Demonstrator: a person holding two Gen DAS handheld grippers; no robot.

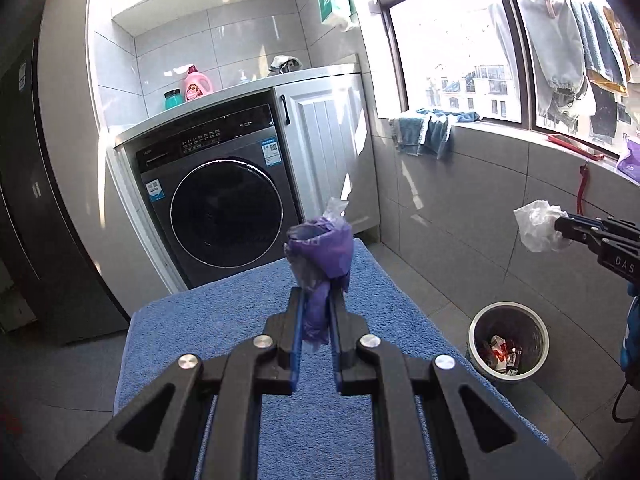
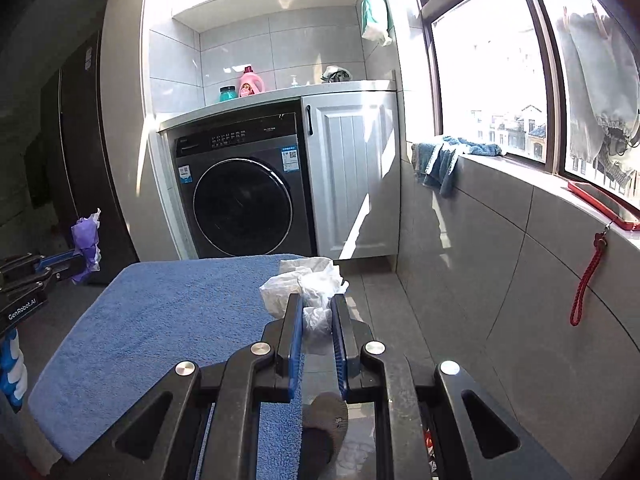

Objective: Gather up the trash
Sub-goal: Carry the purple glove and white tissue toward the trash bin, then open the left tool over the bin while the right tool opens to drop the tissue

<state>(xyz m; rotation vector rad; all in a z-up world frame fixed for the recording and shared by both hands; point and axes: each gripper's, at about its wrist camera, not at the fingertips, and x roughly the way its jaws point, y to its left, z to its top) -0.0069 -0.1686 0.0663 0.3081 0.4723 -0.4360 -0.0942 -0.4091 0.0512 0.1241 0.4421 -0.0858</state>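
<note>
From the left wrist I could see only the fingertip end of the right gripper, its body cut off by the frame edge; from the right wrist the left gripper likewise entered from the border, with a blue-gloved hand half out of view below it. What lay under my right jaws was hard to read — a dark, blurred shape.

The left gripper had its jaws pinched on a crumpled purple bag with a bit of clear plastic sticking out of its top. The right gripper was clamped on a wad of white tissue, held above the far right corner of the blue towel.

A round trash bin stood on the floor to the right of the table, near the tiled wall; scraps lay at its bottom, white and reddish, too small to identify.

The blue towel covered the table. Beyond it stood a dark washing machine under a white counter, beside a white cabinet door. A pink detergent bottle and a teal jar sat on the counter — and blue cloths hung over the sunlit window sill.
</note>
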